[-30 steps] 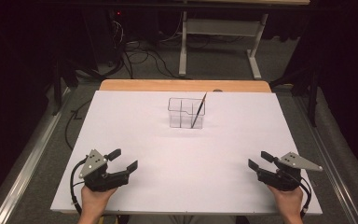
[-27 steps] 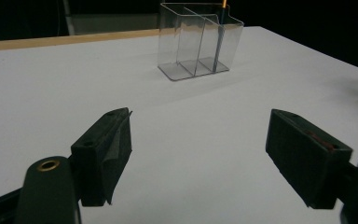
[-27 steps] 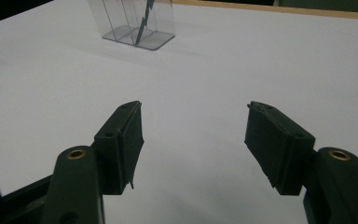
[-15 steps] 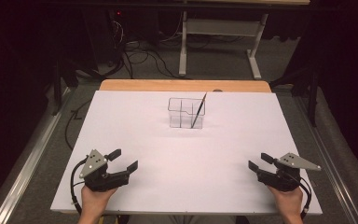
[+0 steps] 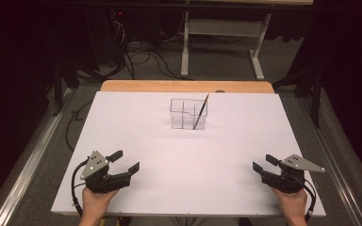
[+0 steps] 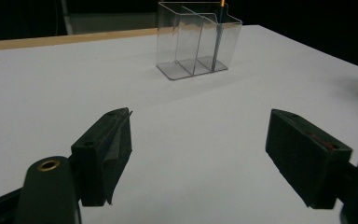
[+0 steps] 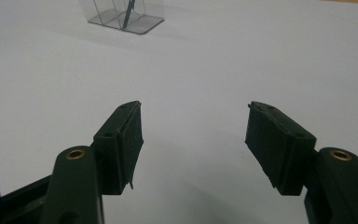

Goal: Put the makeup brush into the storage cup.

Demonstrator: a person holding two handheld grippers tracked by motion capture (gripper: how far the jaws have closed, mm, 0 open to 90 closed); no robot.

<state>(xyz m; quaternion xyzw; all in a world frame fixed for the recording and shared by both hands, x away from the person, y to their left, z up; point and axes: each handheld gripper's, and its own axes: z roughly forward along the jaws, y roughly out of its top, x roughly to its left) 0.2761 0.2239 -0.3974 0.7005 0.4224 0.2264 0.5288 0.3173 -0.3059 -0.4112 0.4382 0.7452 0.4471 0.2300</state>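
Note:
A clear plastic organizer with compartments stands on the white table sheet, toward the far middle. A thin dark brush or pencil leans in its right compartment. The organizer also shows far ahead in the left gripper view and at the top edge as the organizer in the right gripper view. My left gripper rests near the front left edge, open, nothing between its jaws. My right gripper rests near the front right edge, open and empty too. In their own views, the left gripper and right gripper both hover over bare sheet.
A wooden table edge runs behind the white sheet. Beyond it are a metal stand and cables on the grey floor. A metal rail runs along the left side.

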